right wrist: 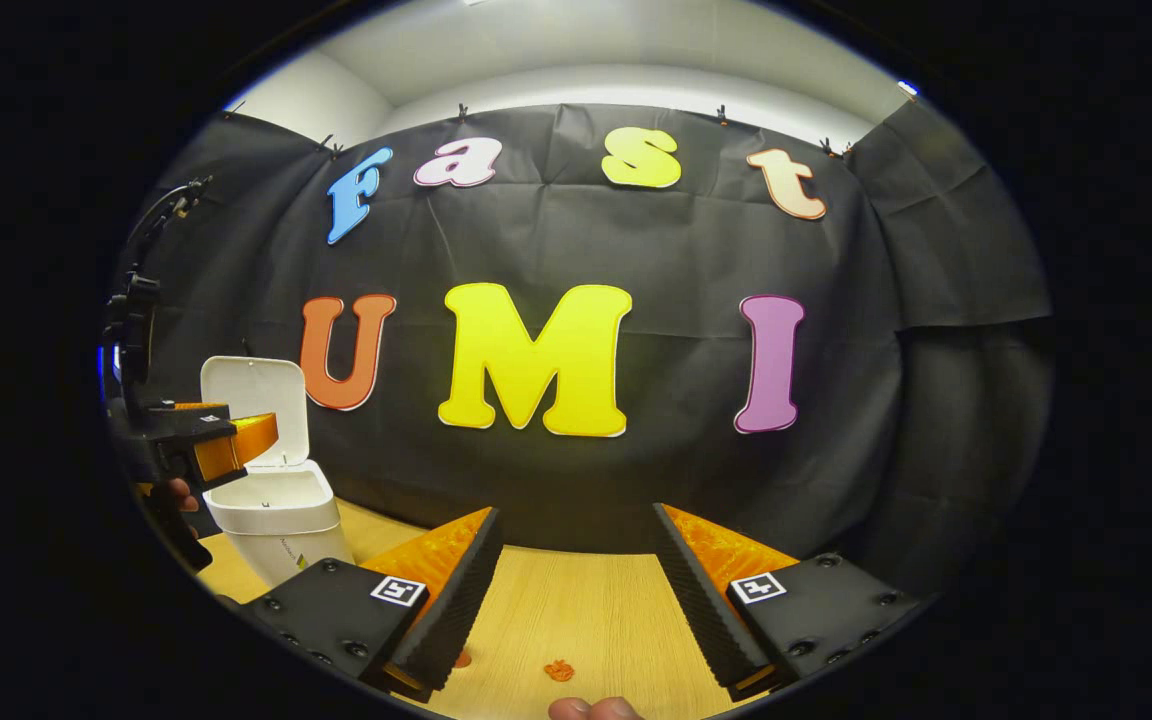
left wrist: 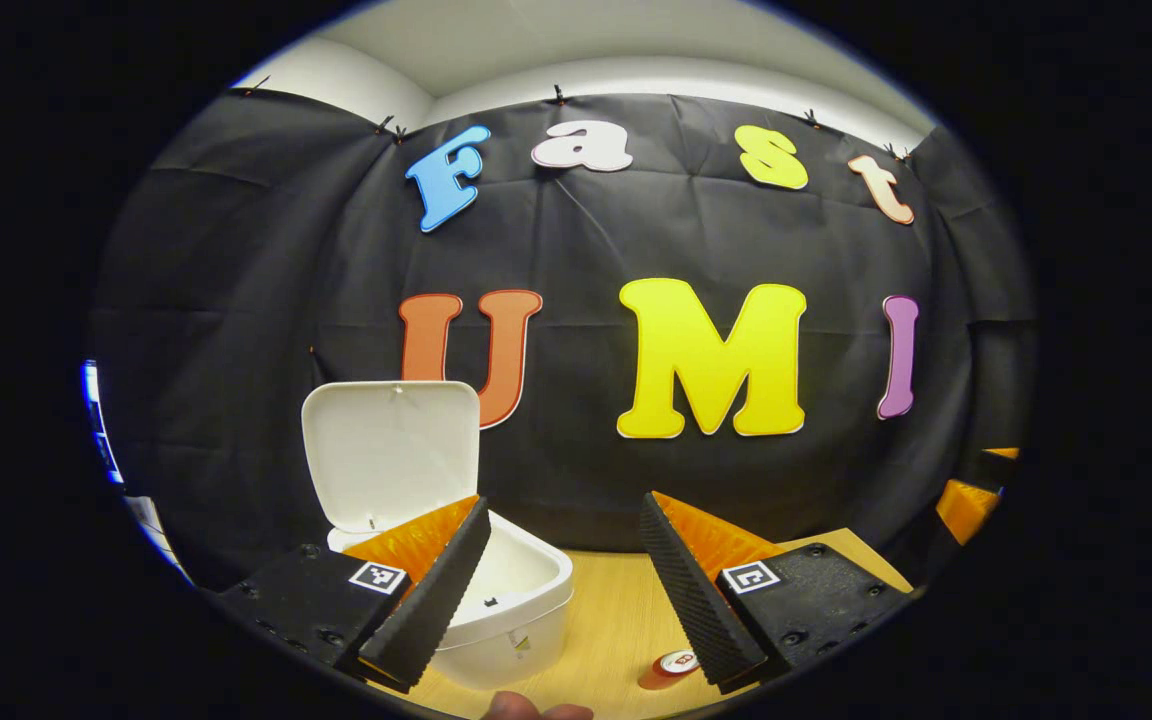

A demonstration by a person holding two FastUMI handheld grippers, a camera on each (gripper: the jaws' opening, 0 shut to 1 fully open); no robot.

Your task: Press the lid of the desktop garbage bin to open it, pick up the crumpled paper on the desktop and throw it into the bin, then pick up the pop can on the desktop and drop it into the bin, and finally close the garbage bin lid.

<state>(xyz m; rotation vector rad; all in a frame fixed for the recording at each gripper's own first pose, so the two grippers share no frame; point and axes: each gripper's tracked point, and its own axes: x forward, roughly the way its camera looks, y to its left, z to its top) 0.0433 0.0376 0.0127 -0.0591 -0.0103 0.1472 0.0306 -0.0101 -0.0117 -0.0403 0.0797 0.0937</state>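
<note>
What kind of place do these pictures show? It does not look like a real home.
Most likely a recording booth, not a home: black cloth hangs clipped as a wall, behind a bare wooden table holding a small white bin with its lid up and a pop can.

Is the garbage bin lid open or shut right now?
Open. The lid stands upright behind the garbage bin, whose mouth is exposed; the right gripper view shows the same raised lid.

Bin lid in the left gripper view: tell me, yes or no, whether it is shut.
No: the bin lid stands upright, hinged back above the open white bin.
</note>
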